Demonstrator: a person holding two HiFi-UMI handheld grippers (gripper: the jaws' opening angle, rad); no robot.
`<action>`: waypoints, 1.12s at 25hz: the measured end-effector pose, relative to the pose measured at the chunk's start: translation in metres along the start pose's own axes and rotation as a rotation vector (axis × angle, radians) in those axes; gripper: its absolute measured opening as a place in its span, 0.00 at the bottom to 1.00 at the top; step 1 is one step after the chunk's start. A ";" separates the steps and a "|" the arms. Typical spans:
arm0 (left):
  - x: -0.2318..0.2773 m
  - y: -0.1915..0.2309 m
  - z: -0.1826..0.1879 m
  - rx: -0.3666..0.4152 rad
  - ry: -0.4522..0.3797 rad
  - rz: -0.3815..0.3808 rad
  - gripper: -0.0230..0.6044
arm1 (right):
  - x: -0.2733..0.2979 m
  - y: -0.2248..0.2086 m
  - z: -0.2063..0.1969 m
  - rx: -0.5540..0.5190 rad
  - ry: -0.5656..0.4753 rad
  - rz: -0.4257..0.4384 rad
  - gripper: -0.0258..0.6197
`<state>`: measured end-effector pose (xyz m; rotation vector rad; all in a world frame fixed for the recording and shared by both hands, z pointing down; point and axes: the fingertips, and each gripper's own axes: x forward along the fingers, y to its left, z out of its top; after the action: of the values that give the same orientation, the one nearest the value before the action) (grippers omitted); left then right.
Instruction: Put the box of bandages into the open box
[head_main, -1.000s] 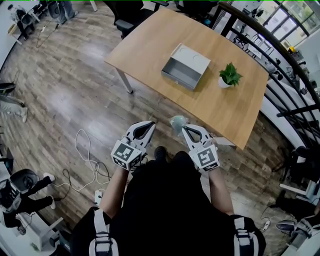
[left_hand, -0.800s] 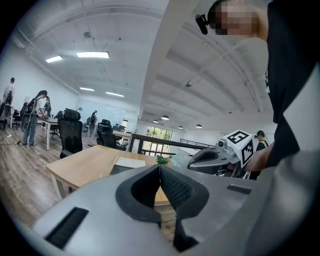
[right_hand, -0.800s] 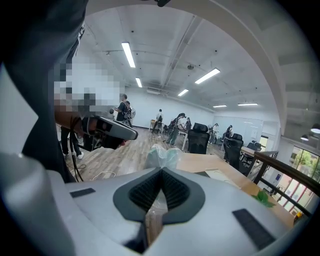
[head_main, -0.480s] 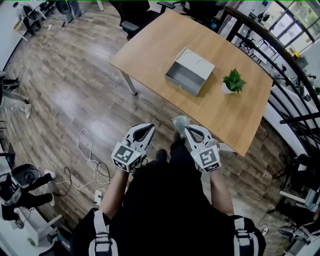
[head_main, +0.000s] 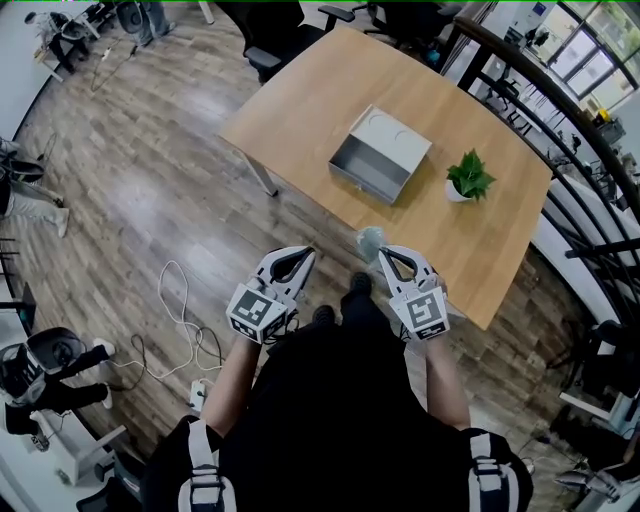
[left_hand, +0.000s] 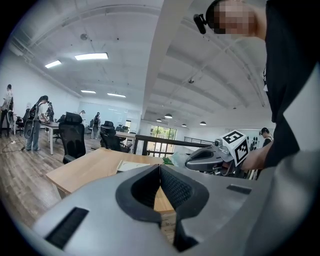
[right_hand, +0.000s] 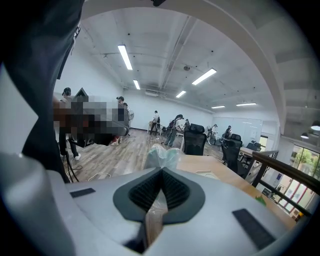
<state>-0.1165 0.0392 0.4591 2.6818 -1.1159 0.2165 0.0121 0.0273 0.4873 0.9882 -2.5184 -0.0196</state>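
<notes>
The open grey box (head_main: 378, 156) lies on the wooden table (head_main: 320, 90), its lid folded back. My right gripper (head_main: 383, 252) is shut on a pale green bandage package in clear plastic (head_main: 371, 240), held in the air just short of the table's near edge. In the right gripper view the plastic is pinched between the shut jaws (right_hand: 161, 170) and the package (right_hand: 161, 156) sticks out past them. My left gripper (head_main: 300, 252) is shut and empty, beside the right one; its tips meet (left_hand: 160, 167). The open box (left_hand: 132, 165) shows low ahead of it.
A small potted plant (head_main: 467, 177) stands on the table right of the open box. A white cable (head_main: 180, 320) lies on the wood floor at the left. A dark railing (head_main: 590, 150) runs along the right. Office chairs (head_main: 275, 40) stand behind the table.
The person has stepped a little closer to the table. The right gripper with the package has shifted right, toward the table's near edge. Both grippers stay shut.
</notes>
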 end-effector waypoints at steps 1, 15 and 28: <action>0.004 0.000 0.002 0.005 0.002 0.002 0.08 | 0.000 -0.006 -0.001 0.000 0.003 0.000 0.08; 0.052 0.016 0.020 0.035 0.029 0.094 0.08 | 0.029 -0.068 -0.012 -0.007 -0.013 0.079 0.08; 0.094 0.018 0.029 0.007 0.013 0.180 0.08 | 0.054 -0.098 -0.017 -0.089 -0.012 0.226 0.08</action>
<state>-0.0622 -0.0446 0.4545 2.5820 -1.3554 0.2685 0.0468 -0.0781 0.5076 0.6667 -2.6005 -0.0695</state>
